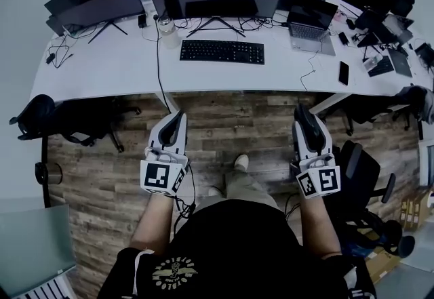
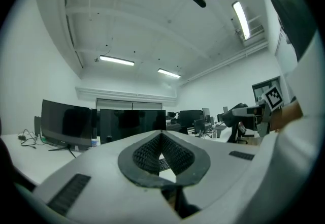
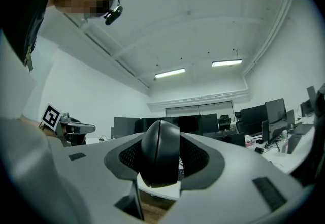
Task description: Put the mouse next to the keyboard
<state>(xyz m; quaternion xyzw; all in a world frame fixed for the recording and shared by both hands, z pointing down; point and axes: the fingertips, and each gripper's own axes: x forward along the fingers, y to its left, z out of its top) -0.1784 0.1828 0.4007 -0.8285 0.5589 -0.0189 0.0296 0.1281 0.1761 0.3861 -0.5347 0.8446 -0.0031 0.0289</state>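
The long white desk (image 1: 122, 67) runs across the far side of the scene, with wood floor between it and the person standing back from it. A row of dark monitors (image 1: 95, 9) lines its far edge; they overlap, so I cannot count them exactly. There is one black keyboard (image 1: 222, 51) at the desk's middle, its long axis lying left to right, and one open laptop (image 1: 310, 23) to its right, with bare desk between the two.

Both grippers are held low and near, pointing at the desk. The left gripper (image 1: 178, 118) has its jaws brought together at the tips with nothing between them. The right gripper (image 1: 304, 114) has its jaws partly spread and clamped on the one black mouse (image 3: 160, 153), which stands on edge between the pads; its long axis seems to run along the jaws, toward the desk.

So the mouse is in the air, well short of the desk. The keyboard lies far ahead and to the left of the right jaws, and the bare patch beside its right end is almost straight ahead. The right gripper is the nearer to that patch, so a forward reach looks like the next move.
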